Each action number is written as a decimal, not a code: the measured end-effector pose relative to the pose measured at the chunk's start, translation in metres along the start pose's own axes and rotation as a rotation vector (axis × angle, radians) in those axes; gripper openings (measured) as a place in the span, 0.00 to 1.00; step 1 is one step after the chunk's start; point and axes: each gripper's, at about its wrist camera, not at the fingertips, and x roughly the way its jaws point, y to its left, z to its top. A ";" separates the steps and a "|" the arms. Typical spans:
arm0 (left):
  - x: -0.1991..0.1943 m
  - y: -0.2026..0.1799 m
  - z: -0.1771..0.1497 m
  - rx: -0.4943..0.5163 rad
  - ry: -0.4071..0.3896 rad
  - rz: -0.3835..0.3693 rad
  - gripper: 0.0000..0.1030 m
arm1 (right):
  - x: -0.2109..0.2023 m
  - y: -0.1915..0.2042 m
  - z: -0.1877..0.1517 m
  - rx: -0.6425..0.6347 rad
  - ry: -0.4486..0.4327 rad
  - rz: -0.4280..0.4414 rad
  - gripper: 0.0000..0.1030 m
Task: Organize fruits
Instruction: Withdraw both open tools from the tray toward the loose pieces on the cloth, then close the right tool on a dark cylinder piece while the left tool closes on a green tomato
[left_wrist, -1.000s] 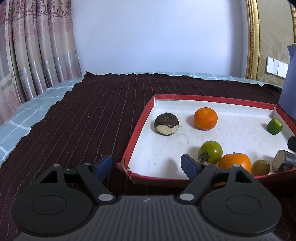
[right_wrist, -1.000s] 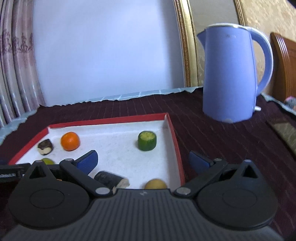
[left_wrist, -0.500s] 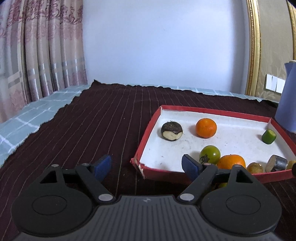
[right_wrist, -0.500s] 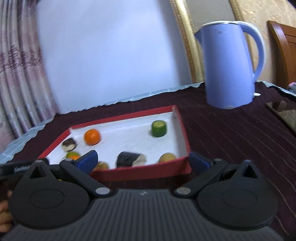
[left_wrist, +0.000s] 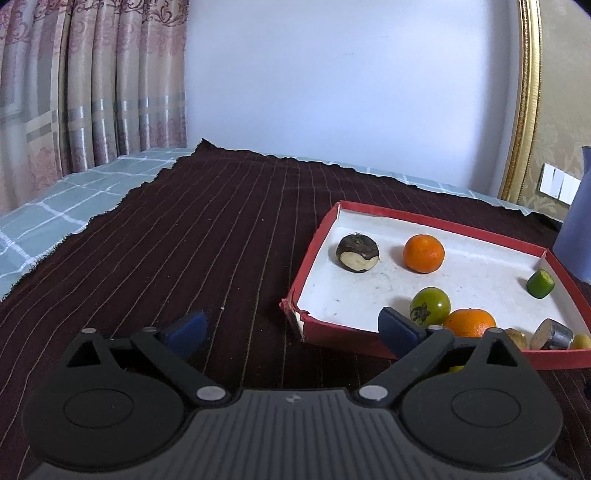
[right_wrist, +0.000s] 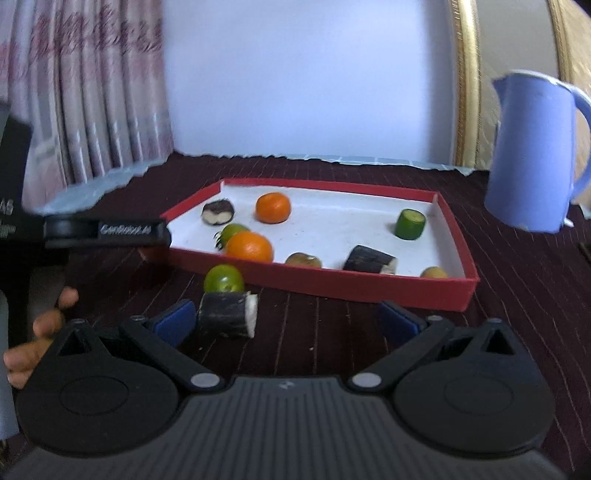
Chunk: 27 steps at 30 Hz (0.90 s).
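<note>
A red-walled tray (left_wrist: 321, 232) (right_wrist: 369, 284) with a white floor holds two oranges (left_wrist: 423, 253) (right_wrist: 249, 246), a green tomato (left_wrist: 430, 306), a dark chestnut-like fruit (left_wrist: 357, 253), a green cucumber piece (left_wrist: 540, 283) (right_wrist: 410, 224), a dark cane piece (right_wrist: 370, 260) and small yellowish fruits. Outside the tray, on the cloth, lie a green tomato (right_wrist: 224, 278) and a dark cane piece (right_wrist: 228, 314). My left gripper (left_wrist: 291, 330) is open and empty, short of the tray's near left corner. My right gripper (right_wrist: 286, 323) is open and empty, with its left fingertip beside the loose cane piece.
A dark striped cloth (left_wrist: 177, 236) covers the table over a pale blue checked cloth. A blue kettle (right_wrist: 532, 155) stands right of the tray. The left gripper body (right_wrist: 107, 232) and a hand (right_wrist: 40, 332) show at the left of the right wrist view. Curtains hang at the left.
Both grippers have pulled back from the tray and stayed open. The right wrist view now shows the tray's whole front and the two loose pieces on the cloth.
</note>
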 end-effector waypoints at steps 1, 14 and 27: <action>0.000 -0.001 0.000 0.001 -0.002 0.003 0.97 | 0.002 0.003 0.001 -0.014 0.007 -0.004 1.00; -0.004 -0.005 -0.002 0.038 -0.016 0.015 0.97 | 0.022 0.034 0.006 -0.183 0.085 -0.011 0.94; -0.009 -0.017 -0.005 0.109 -0.046 0.041 0.97 | 0.025 0.027 0.007 -0.134 0.115 0.056 0.30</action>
